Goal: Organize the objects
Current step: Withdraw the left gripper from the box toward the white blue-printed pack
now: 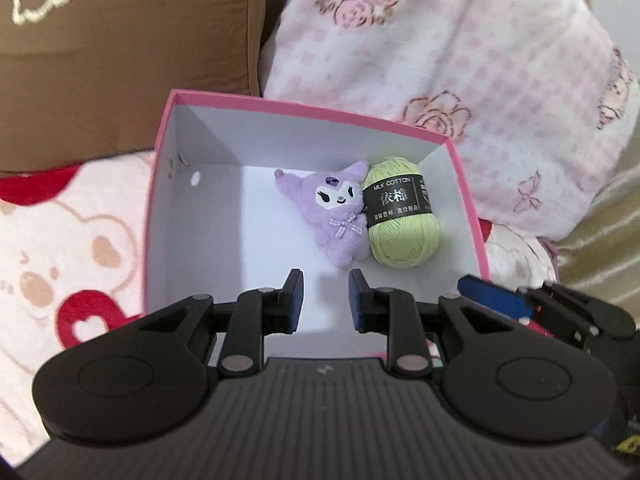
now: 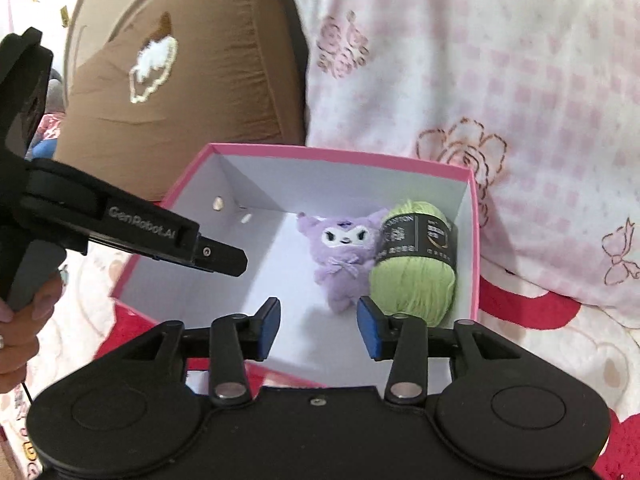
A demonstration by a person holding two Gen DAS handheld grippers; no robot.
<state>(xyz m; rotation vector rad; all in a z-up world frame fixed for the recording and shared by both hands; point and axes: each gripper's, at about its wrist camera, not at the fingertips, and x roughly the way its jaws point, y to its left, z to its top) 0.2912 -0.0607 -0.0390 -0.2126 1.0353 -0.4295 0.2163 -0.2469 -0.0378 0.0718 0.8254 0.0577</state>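
I'm hovering both empty: left gripper [image 1: 322,300] narrow, right gripper [image 2: 318,328] wider. Plush [image 1: 338,216] and yarn [image 1: 400,216], touching by the box's [image 1: 160,200] right wall, are looking soft, light; I'm favouring mid-body grips.

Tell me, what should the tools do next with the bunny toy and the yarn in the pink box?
Probably lift both tools away to look for another item. The purple plush toy and green yarn ball already lie side by side inside the pink box. The left tool and right tool hold nothing.
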